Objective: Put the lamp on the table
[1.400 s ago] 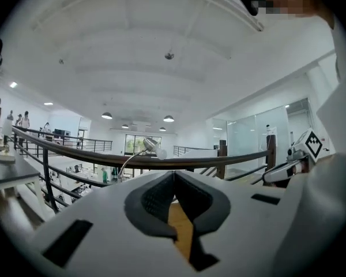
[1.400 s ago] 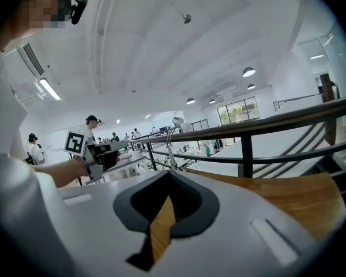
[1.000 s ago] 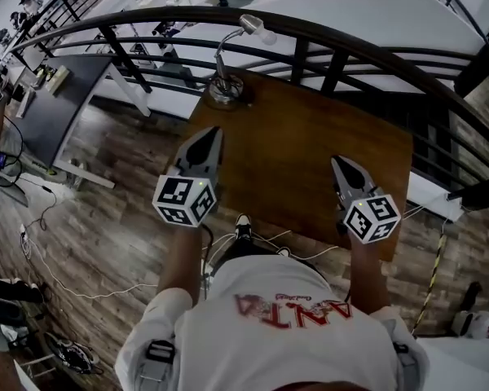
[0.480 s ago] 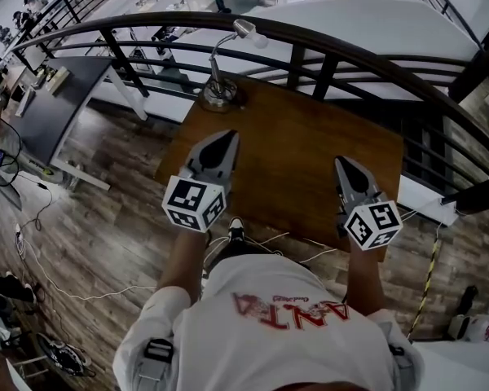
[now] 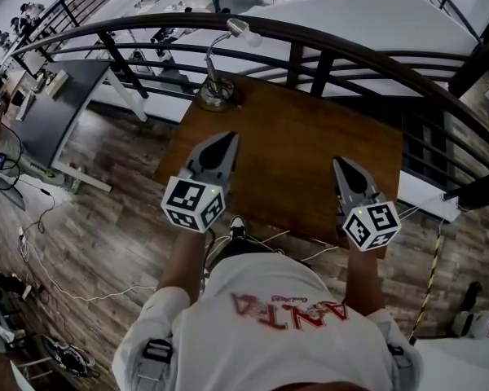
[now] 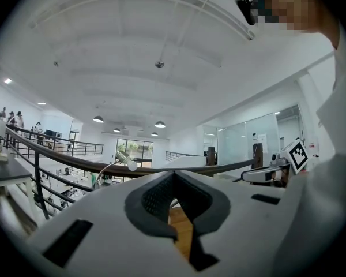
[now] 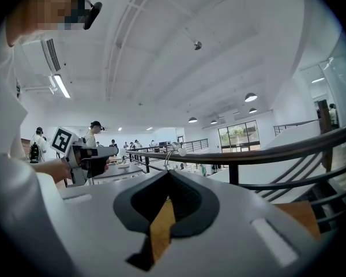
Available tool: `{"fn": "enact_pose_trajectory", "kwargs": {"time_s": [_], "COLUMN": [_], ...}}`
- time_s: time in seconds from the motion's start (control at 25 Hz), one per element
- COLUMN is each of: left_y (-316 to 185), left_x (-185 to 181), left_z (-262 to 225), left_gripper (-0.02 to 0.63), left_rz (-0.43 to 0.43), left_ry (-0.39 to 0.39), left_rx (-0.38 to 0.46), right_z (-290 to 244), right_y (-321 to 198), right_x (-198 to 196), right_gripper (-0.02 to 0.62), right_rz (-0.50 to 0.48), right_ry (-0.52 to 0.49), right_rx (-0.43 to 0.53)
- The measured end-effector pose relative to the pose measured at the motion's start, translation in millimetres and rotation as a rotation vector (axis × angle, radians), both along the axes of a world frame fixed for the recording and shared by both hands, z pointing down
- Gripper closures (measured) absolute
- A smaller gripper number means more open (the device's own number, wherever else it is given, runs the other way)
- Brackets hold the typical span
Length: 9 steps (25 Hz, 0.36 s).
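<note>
Chrome gooseneck lamp [image 5: 218, 80] stands upper left on the brown wooden table [image 5: 310, 153]; left gripper [image 5: 226, 139] and right gripper [image 5: 341, 164], closed empty, should steer clear.

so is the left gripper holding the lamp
No, the lamp stands on the table, apart from the shut, empty left gripper.
</note>
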<state>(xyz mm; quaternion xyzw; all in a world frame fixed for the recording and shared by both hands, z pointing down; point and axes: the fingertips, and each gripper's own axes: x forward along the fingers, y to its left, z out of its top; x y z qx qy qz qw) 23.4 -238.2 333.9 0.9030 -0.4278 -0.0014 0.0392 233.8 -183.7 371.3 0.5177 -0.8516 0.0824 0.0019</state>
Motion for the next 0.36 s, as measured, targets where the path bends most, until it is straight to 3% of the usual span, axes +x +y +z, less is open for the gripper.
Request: {"fn": "enact_pose_trajectory", "kwargs": {"time_s": [0.2,0.36], "left_y": [16.6,26.5], "left_x": [6.4,13.2], "left_z": [4.8,3.4], "left_gripper": [0.597,0.597], "left_rz": [0.012,0.012], "left_ry": [0.005,-0.034], "left_rx": [0.023,0.070], "right_z": [7.3,8.8], "right_y": [16.3,25.8], "right_x": [1.2,3.2], "right_gripper": [0.594,0.594], "right_rz": [-0.005,-0.010], "right_ry": [-0.010,-0.010], "right_rx": [0.018,0.025]}}
